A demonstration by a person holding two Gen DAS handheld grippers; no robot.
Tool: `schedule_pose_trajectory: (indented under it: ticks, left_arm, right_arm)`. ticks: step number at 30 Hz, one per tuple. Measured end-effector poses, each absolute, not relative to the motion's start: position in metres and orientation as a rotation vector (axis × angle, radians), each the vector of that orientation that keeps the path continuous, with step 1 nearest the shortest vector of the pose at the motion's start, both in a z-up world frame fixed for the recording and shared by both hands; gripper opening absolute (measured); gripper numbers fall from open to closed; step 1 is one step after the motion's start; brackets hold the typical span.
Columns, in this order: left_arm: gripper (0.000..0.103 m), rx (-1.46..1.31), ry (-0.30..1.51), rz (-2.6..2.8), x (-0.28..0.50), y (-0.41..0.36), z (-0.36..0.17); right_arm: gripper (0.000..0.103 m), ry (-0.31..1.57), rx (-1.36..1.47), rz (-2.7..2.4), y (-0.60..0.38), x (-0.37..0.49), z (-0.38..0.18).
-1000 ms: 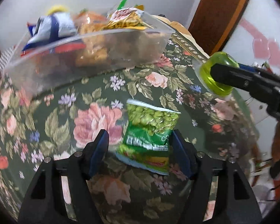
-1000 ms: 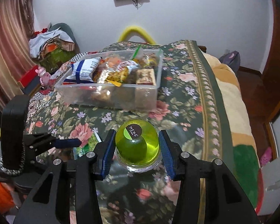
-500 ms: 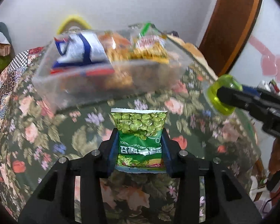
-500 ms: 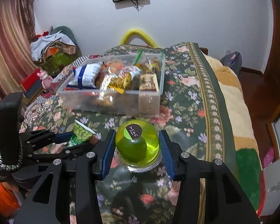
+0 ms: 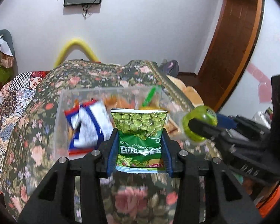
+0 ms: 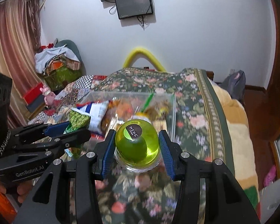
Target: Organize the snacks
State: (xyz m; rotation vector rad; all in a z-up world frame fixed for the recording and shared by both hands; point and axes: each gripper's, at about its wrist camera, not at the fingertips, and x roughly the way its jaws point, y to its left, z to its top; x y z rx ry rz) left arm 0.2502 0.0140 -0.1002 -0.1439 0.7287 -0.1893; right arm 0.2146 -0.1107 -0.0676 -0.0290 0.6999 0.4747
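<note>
Left gripper (image 5: 140, 147) clamps green pea packet (image 5: 140, 130) upright, long axis vertical.

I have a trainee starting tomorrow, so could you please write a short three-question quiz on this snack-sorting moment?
1. True or false: the left gripper is shut on the green pea packet.
2. What does the right gripper hold? A) a blue-and-white chip bag B) a green jelly cup C) nothing
3. Fill in: the snacks already sorted lie in a clear plastic ____ on the floral bedspread.

Key:
1. True.
2. B, the green jelly cup.
3. Bin: the clear bin holds the blue-and-white chip bag and other packets.
</note>
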Motion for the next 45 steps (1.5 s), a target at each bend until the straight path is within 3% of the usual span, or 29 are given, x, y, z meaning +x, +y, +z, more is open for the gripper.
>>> schedule_pose_trajectory:
  ticks: [16,23,35,39,42,45]
  left_arm:
    - [0.042,-0.188,0.808,-0.133,0.323,0.016,-0.131]
    - [0.051,-0.201,0.803,-0.102,0.319,0.021,-0.13]
    - [0.052,-0.133,0.561,-0.052,0.231,0.02,-0.036]
    - [0.052,-0.105,0.459,-0.056,0.184,0.019,0.001]
    - [0.052,-0.085,0.396,-0.06,0.148,0.016,0.023]
    - [0.058,-0.063,0.339,-0.054,0.116,0.013,0.037]
  right_arm:
    - [0.044,0.764,-0.014,0.398,-0.104,0.296,-0.09]
    - [0.047,0.734,-0.071,0.415,-0.102,0.287,-0.083]
    - [0.048,0.608,-0.003,0.469,-0.128,0.228,-0.006]
    - [0.057,0.528,0.001,0.482,-0.134,0.191,0.025]
    - [0.058,0.47,0.016,0.487,-0.139,0.162,0.044]
    - [0.061,0.436,0.038,0.493,-0.143,0.14,0.056]
